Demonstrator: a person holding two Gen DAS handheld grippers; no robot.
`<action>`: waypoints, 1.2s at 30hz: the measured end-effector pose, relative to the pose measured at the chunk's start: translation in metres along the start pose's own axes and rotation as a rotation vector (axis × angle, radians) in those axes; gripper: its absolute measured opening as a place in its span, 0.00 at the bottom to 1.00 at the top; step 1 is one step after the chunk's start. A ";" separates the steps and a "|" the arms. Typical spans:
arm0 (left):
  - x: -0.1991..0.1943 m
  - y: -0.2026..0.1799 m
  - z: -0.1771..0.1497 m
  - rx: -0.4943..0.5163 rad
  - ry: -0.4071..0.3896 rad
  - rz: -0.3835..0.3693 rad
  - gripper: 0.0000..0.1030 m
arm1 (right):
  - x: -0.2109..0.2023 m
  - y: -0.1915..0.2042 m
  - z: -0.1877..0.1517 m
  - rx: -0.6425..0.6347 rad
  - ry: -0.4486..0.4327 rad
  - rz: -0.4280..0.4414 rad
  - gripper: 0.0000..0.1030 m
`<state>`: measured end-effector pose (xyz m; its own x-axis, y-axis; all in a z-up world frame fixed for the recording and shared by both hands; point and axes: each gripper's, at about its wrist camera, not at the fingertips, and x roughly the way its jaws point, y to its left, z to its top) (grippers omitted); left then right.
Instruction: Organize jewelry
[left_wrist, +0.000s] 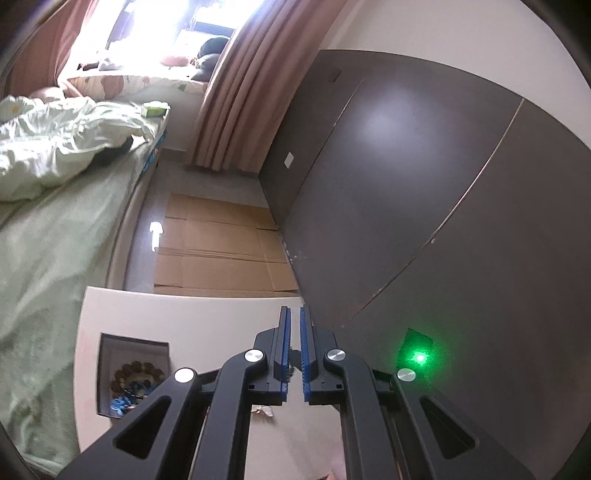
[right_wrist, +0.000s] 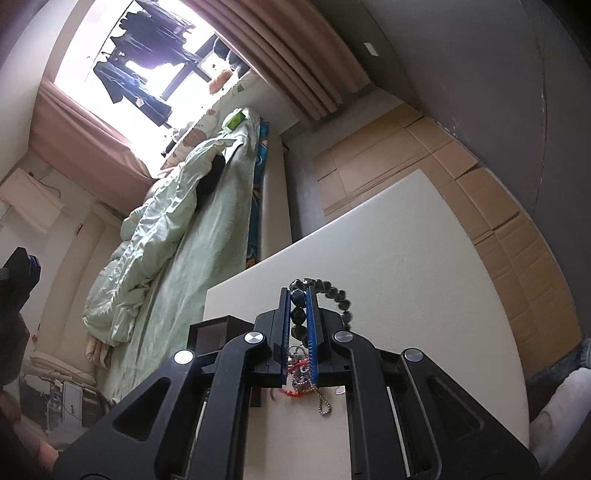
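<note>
In the left wrist view, the left gripper (left_wrist: 294, 314) is held above a white table (left_wrist: 207, 317); its blue-padded jaws are drawn together with only a thin slit between them and nothing caught in it. Down and to the left of these tongs, a small square box (left_wrist: 133, 373) sits on the table, holding a bracelet of brown wooden beads (left_wrist: 138, 373) and a blue bracelet (left_wrist: 120, 402) beneath it. Farther left lies a bed with pale green bedding (left_wrist: 48, 236). Beyond the fingertips, flattened cardboard (left_wrist: 218, 243) covers the floor, and to the right stands a dark grey cupboard (left_wrist: 424, 206).

In the right wrist view, the right gripper (right_wrist: 297, 295) is clenched on a bracelet of dark green beads (right_wrist: 334, 290); several beads are pinched between the pads while the rest of the loop arches out to the right of the fingertips. Just behind the jaws, close to the camera, a tangle of silver chain (right_wrist: 323, 404) and red cord (right_wrist: 295, 369) lies on the table (right_wrist: 424, 266). To the left of these tongs stands a small dark box (right_wrist: 212, 332), and farther left is the green bed (right_wrist: 192, 258).
</note>
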<state>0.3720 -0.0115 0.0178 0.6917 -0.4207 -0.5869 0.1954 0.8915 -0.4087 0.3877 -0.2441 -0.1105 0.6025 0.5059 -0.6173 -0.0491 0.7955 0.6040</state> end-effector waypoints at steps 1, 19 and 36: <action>0.002 0.002 -0.002 0.004 0.014 0.010 0.03 | -0.001 -0.001 -0.001 0.004 -0.002 -0.002 0.09; 0.130 0.065 -0.090 0.006 0.353 0.229 0.39 | -0.005 -0.031 0.004 0.060 0.003 -0.025 0.09; 0.164 0.069 -0.120 0.436 0.504 0.310 0.32 | -0.002 -0.030 0.004 0.049 0.024 -0.023 0.09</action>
<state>0.4154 -0.0397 -0.1909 0.3770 -0.0706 -0.9235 0.3743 0.9237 0.0822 0.3912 -0.2698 -0.1255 0.5837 0.4956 -0.6432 0.0040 0.7903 0.6126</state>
